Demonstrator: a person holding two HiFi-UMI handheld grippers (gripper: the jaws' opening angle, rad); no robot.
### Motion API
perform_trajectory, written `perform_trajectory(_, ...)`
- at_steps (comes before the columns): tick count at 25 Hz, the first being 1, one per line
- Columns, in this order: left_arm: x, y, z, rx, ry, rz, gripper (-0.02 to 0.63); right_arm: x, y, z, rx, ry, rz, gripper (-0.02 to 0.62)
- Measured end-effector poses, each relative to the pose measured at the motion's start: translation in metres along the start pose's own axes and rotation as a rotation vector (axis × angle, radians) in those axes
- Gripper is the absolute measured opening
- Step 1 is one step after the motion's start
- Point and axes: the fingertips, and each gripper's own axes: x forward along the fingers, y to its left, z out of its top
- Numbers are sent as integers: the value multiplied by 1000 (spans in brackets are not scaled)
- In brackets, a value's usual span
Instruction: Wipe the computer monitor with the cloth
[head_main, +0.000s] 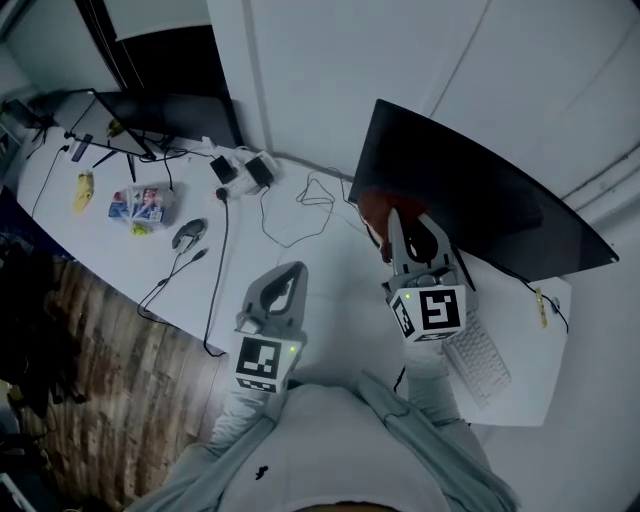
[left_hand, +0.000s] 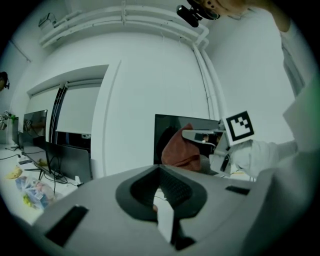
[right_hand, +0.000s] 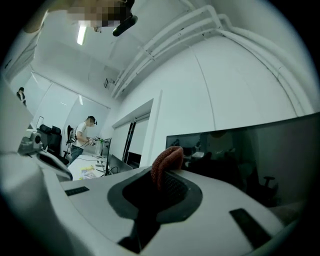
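The red cloth (head_main: 376, 212) sits just right of centre in the head view, bunched at the lower left edge of the dark monitor (head_main: 470, 190). Whether it touches the screen isn't clear. The right gripper (head_main: 408, 240) has its jaws clamped on the cloth, a fold of which pokes up between them in the right gripper view. The left gripper (head_main: 285, 278), lower centre, has its jaws together on nothing, well apart from the monitor. A keyboard (head_main: 478, 355) lies at lower right on the desk (head_main: 330, 270).

The right gripper (head_main: 408, 228) reached forward, jaws pinched on the cloth (right_hand: 167, 162); the left gripper (head_main: 288, 272) sat nearer the body, jaws together
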Motion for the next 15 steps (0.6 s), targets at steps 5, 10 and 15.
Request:
perform_trajectory(5, -7, 4, -3, -15, -3, 6, 20, 38, 11, 33, -6, -83, 21, 34)
perform_trajectory(10, -14, 7, -6, -28, -7, 4, 20, 73, 17, 54, -34, -121, 0, 34)
perform_trajectory(15, -20, 12, -10, -45, -9, 8, 20, 102, 14, 63, -57, -117, -87, 34)
